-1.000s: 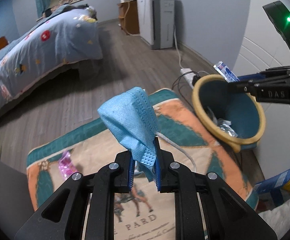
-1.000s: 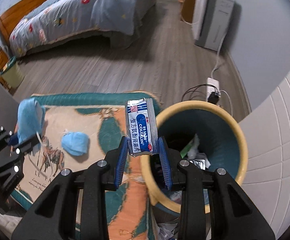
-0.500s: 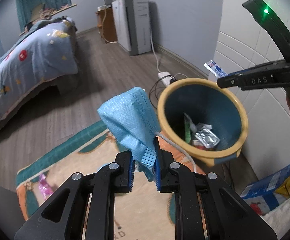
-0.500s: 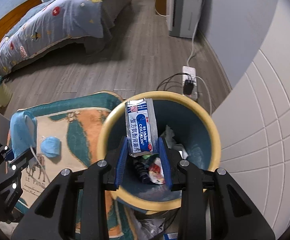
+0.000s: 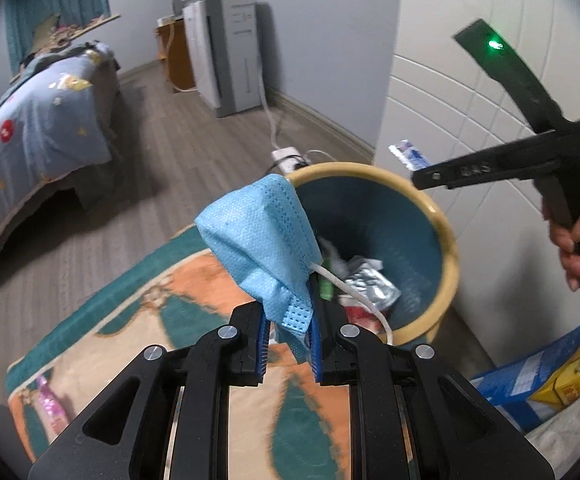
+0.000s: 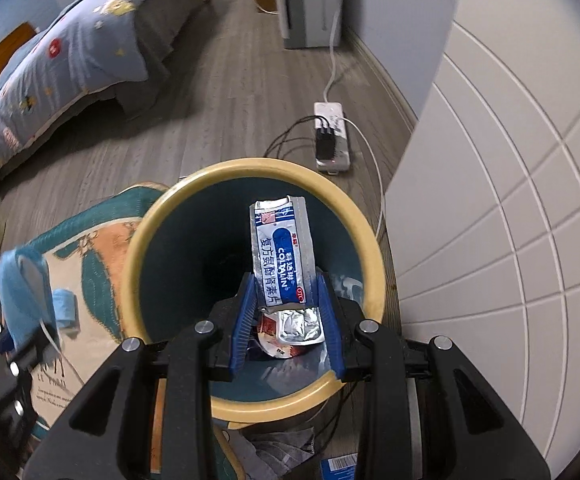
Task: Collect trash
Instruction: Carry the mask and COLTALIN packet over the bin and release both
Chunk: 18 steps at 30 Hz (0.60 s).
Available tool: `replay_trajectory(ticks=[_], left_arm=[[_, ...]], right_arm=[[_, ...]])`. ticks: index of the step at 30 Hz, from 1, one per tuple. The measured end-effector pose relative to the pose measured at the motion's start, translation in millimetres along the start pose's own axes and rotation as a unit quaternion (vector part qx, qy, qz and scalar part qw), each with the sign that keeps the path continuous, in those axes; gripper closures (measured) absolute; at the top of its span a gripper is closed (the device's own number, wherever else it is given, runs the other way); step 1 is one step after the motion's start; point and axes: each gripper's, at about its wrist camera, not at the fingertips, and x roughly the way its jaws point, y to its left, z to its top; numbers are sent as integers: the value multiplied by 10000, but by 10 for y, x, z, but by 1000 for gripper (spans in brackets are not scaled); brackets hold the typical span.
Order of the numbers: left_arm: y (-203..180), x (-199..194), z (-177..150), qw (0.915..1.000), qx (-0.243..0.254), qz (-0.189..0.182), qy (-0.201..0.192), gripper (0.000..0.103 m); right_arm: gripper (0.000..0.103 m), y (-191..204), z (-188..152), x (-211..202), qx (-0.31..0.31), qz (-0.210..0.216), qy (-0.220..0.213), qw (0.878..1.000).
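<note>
Both my tongs now nearer bin (image 6: pixel 194 188). Right tongs (image 6: pixel 286 312) pinching stiff, light sachet (image 6: pixel 282 256) over bin; left tongs (image 5: pixel 288 344) pinching limp mask (image 5: pixel 258 240) by edge.

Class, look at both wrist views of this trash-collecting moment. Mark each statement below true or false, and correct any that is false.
1. The left claw is clamped on a blue face mask. True.
2. The right claw holds a crumpled tissue. False: it grips a blue and white medicine packet.
3. The packet hangs over the mouth of the yellow-rimmed bin. True.
4. The bin is empty. False: a silver foil wrapper and other scraps lie inside.
5. Another blue mask lies on the patterned rug. True.
6. The power strip has nothing plugged in. False: black plugs sit in it.
</note>
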Motion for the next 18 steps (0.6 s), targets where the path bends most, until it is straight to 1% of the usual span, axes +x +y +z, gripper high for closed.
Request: replay_trajectory(ticks=[2,6,9,11,14,18], left_arm=[[-85,36,11,9999,58,-90,15,86],[-296,226,-6,9991,283,-245,203,86],[-330,383,0,9978,186,-477,413,86],[-353,483,4,9975,212,-432,508,86],[-371,645,40,9970,364,-256,629,85],[-371,817,106,9961,464,-140,743,85]], right_arm=[[72,-70,-13,50,162,17,62,9998],[72,-129,-49,144,385,71,223,9990],[72,-86,-84,229,375,133,372,9985],[72,-53,-110,294,330,107,453,9984],[72,-58,-105,355,361,100,518,9980],[72,-84,-84,399,529,222,519,9970]])
